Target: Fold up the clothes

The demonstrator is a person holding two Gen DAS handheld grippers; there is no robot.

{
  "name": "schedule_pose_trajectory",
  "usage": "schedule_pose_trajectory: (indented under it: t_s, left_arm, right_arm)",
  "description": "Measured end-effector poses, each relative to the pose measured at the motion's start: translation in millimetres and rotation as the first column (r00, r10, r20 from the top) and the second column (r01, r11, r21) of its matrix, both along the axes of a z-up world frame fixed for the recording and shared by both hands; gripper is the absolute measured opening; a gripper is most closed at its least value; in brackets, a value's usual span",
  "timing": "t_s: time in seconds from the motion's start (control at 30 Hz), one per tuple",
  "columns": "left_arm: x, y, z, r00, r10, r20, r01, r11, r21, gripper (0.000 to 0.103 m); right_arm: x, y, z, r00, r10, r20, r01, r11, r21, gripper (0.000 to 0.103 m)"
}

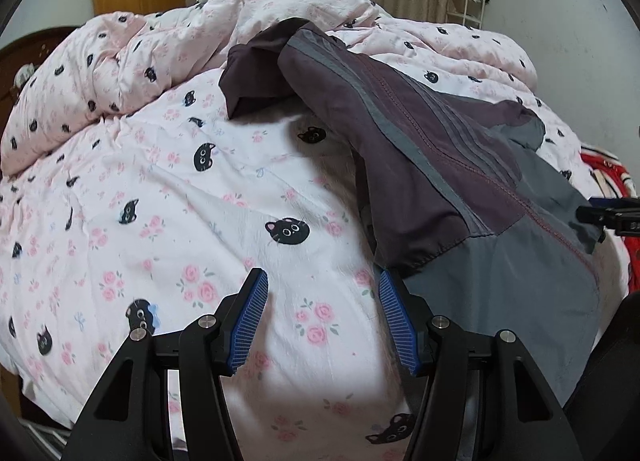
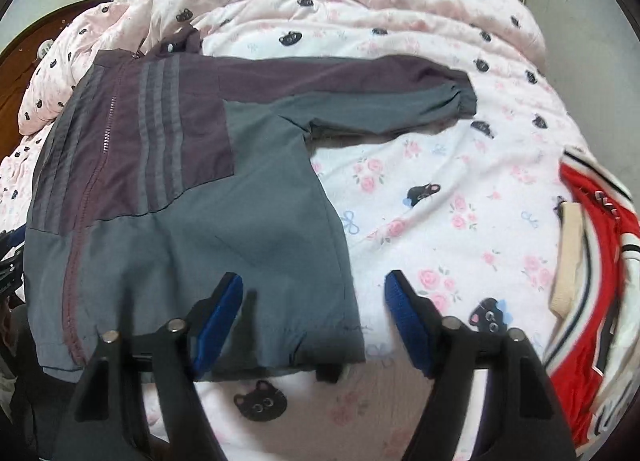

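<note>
A grey and dark purple zip jacket [image 2: 192, 189] lies front up on a pink quilt with black cat faces. In the right wrist view one sleeve [image 2: 384, 93] stretches out to the right. In the left wrist view the other sleeve [image 1: 400, 165] lies folded across the jacket's [image 1: 500, 261] body. My left gripper [image 1: 322, 285] is open just left of the jacket's edge, above bare quilt. My right gripper [image 2: 314, 289] is open over the jacket's bottom right corner, nothing held. The tip of the right gripper [image 1: 600, 217] shows at the far right of the left wrist view.
The quilt [image 1: 160, 201] covers the whole bed and is bunched into a heap [image 1: 260, 13] at the back. A red, white and black garment [image 2: 592, 261] lies at the bed's right edge. A wooden wardrobe, a curtain and a white wall stand behind.
</note>
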State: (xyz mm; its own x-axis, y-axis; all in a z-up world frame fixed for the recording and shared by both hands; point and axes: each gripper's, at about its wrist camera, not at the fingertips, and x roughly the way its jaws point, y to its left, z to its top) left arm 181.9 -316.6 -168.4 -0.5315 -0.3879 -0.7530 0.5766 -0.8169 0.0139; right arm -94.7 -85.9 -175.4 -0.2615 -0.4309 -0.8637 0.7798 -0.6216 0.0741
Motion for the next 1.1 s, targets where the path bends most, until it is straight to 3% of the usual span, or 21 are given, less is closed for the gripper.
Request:
schedule_pose_trajectory:
  t_s: [0.23,0.33,0.43,0.7,1.1]
  left_arm:
    - [4.8,2.4,-2.2,1.000,0.025,-0.014,-0.025,1.000,0.015,0.053]
    - [5.6,2.7,-2.5,0.999,0.035,-0.015,-0.035,0.999,0.017,0.053]
    - [6.2,3.4,-2.1,0.999,0.040,-0.014,-0.040,0.999,0.014,0.053]
    - [7.7,3.6,-0.7,0.999,0.052,-0.004,-0.052,0.999,-0.012,0.053]
    - [-17.5,24.3,-3.7,0.999,-0.042,0.025,0.043,0.998,-0.038,0.053]
  right_arm:
    - [-11.6,-0.7,-14.6,0.995,0.015,0.101,-0.015,1.000,-0.004,0.046]
    - [-9.9,-1.7,-14.5,0.994,0.033,0.108,-0.033,0.999,-0.002,0.026]
    - [-10.1,0.0,-13.1,0.992,0.040,0.118,-0.040,0.999,-0.009,0.014]
    - [-18.7,17.0,5.5,0.995,-0.016,0.096,0.025,0.995,-0.094,0.010]
    - [-47.1,73.4,32.2,0.968,-0.248,0.020,0.248,0.953,-0.176,0.010]
